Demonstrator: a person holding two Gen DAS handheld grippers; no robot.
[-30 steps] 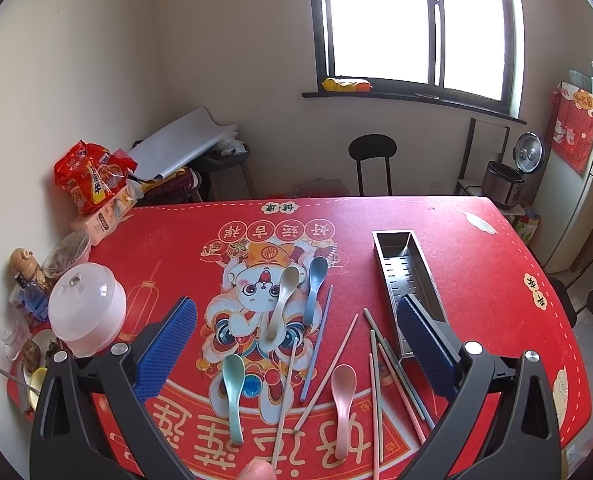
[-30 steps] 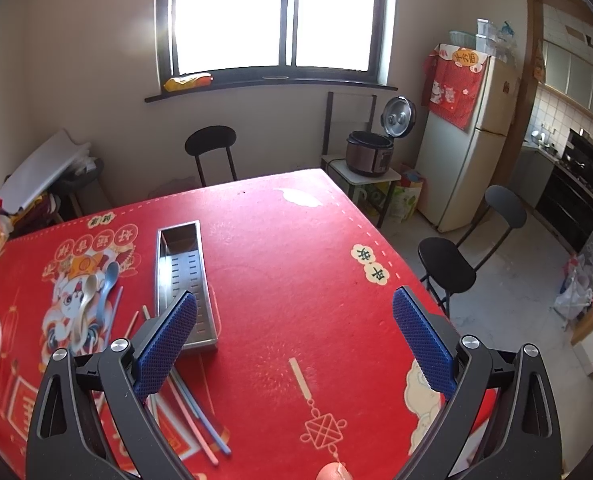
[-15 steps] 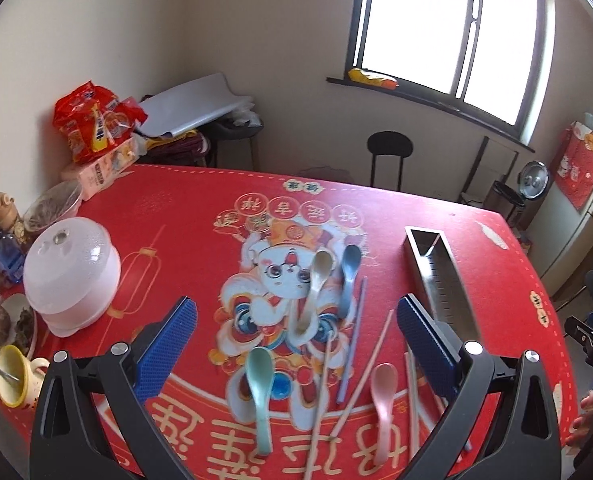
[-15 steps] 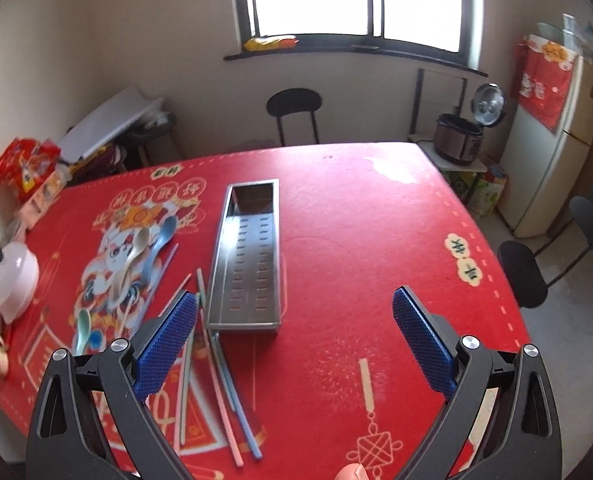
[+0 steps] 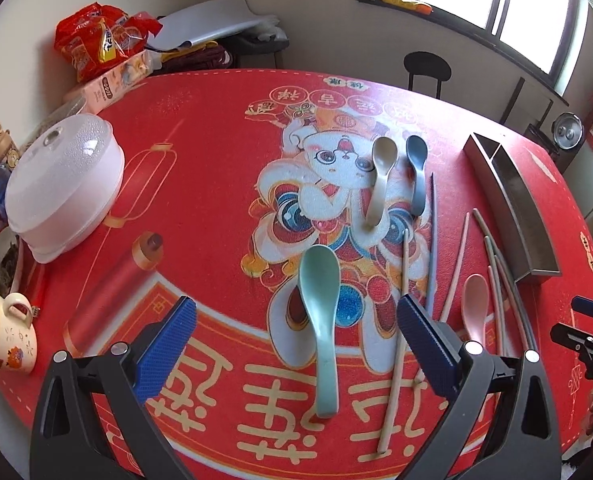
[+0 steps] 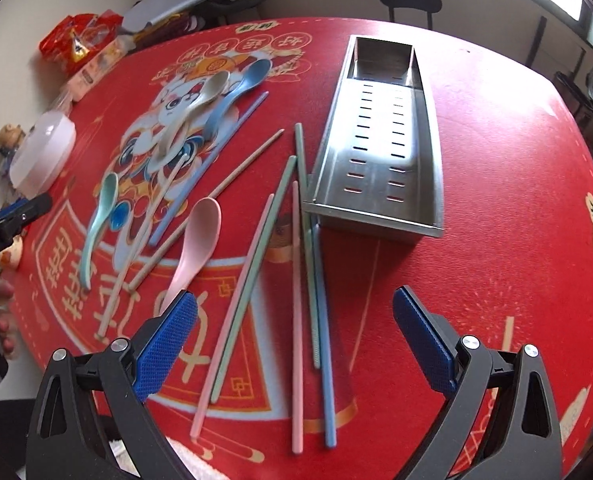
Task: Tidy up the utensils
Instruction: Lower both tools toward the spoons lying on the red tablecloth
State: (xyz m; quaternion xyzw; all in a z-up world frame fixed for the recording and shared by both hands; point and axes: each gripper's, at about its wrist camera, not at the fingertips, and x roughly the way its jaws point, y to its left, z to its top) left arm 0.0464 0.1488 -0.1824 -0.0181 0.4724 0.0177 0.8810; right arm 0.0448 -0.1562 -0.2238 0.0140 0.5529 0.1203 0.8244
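left gripper [image 5: 296,340] spread wide over mint spoon [image 5: 320,312]; right gripper [image 6: 294,332] likewise, above chopsticks [image 6: 296,280].

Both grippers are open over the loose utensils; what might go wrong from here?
The mint-green plastic spoon lies between the left gripper fingers beside a beige chopstick, which may get nudged or pinched too. Under the right gripper, the pink chopstick and blue chopstick lie close: grabbing one may scatter others.

The left gripper's [image 5: 296,324] finger hides part of the beige chopstick [image 5: 396,344] and the pink spoon's [image 5: 474,306] handle end. In the right wrist view, the metal tray's [image 6: 376,216] near wall covers the upper ends of the chopsticks [image 6: 320,320] beside it, and a hand [image 6: 4,316] is cut off at the left edge.
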